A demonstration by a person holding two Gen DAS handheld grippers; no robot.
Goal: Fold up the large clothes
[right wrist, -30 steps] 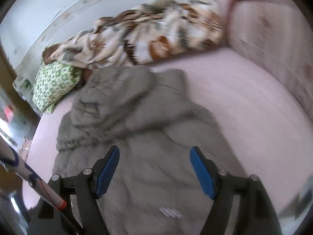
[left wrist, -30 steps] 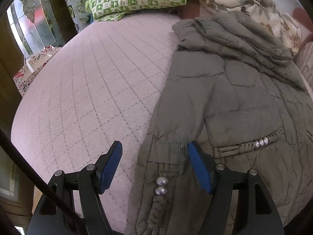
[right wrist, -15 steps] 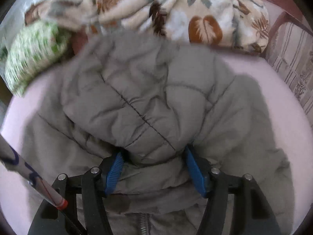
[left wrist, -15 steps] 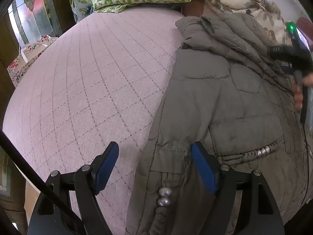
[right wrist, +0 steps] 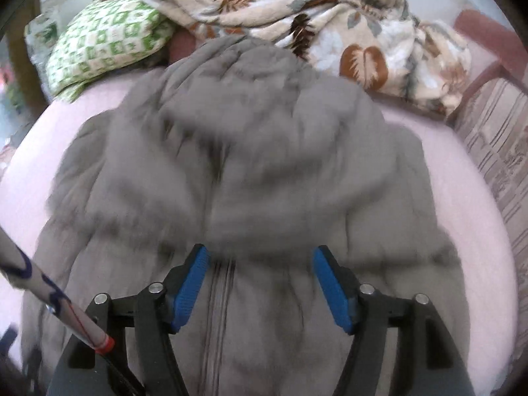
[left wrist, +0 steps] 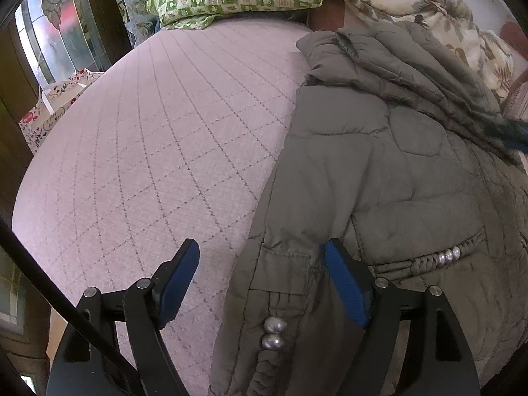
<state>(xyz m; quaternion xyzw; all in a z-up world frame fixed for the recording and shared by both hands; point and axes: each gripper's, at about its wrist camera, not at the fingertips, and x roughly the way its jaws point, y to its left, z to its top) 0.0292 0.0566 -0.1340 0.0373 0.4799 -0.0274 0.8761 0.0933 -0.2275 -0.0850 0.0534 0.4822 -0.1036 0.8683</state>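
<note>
The olive-grey quilted hooded coat (left wrist: pixel 379 178) is spread on the pink quilted mattress (left wrist: pixel 158 151). The left gripper (left wrist: pixel 262 257) (jaws opening) straddles its side edge unpressed; the right gripper (right wrist: pixel 259 264), jaws likewise opening, is held over the zipper front, gripping nothing.

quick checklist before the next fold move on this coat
1. Coat lying spread on the bed, front up with the zip showing: ok.
2. Left gripper straddling the coat's side edge, jaws opening, pads not pressing cloth: ok for a grab, nothing held yet.
3. Right gripper over the zip below the hood, jaws opening, cloth between them but not pinched: not ok as a grip.
4. Hood lying flat: not ok, bunched against the blanket.
5. Bed space beside the coat: ok, bare on the left gripper's side.
6. Sleeves' position: cannot tell.
</note>
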